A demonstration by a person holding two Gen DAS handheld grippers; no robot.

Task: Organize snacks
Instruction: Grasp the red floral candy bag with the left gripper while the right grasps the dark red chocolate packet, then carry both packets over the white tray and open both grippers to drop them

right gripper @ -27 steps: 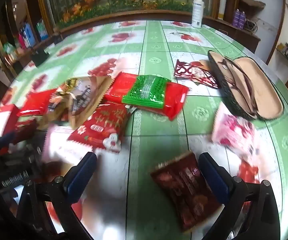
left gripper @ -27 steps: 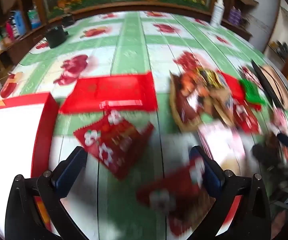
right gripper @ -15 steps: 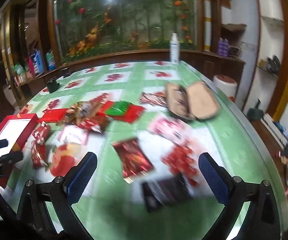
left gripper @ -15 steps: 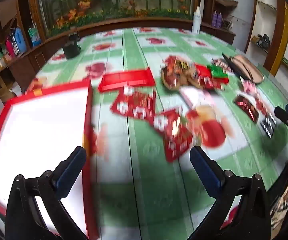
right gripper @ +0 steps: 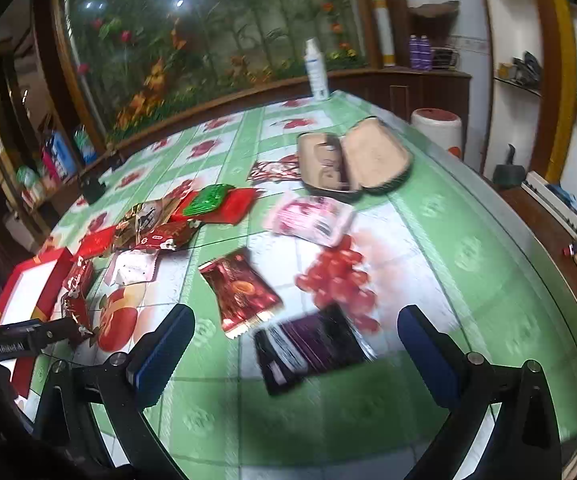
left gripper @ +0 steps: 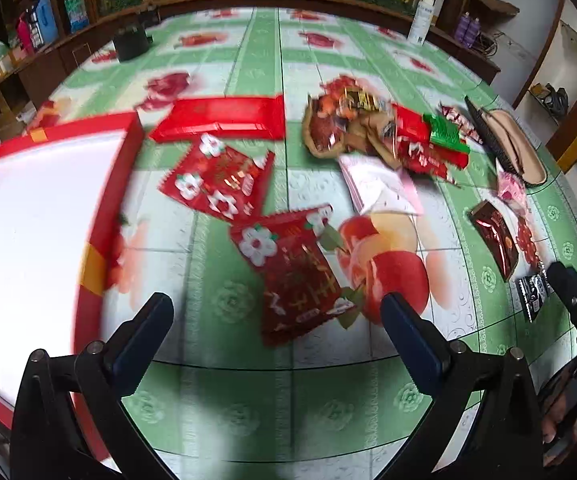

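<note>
Snack packets lie scattered on a green and white tablecloth. My left gripper point(left gripper: 276, 320) is open and empty, just above a red flowered packet point(left gripper: 294, 268); a second red flowered packet point(left gripper: 218, 178) lies beyond it. A red box with a white inside point(left gripper: 40, 232) sits at the left, its red lid point(left gripper: 220, 118) farther back. My right gripper point(right gripper: 294, 340) is open and empty over a dark purple packet point(right gripper: 312, 348), with a dark red packet point(right gripper: 240, 292) to its left and a pink packet point(right gripper: 312, 220) behind.
A heap of mixed snacks point(left gripper: 368, 128) lies mid-table, also in the right wrist view point(right gripper: 176, 216). An open glasses case point(right gripper: 354, 160) lies at the far right. A white bottle point(right gripper: 316, 70) stands at the table's back edge. The table edge curves close on the right.
Both grippers pulled back and up from the table, then the left dropped closer to the red flowered packet. The right view now looks over the dark purple packet. Both stayed open.
</note>
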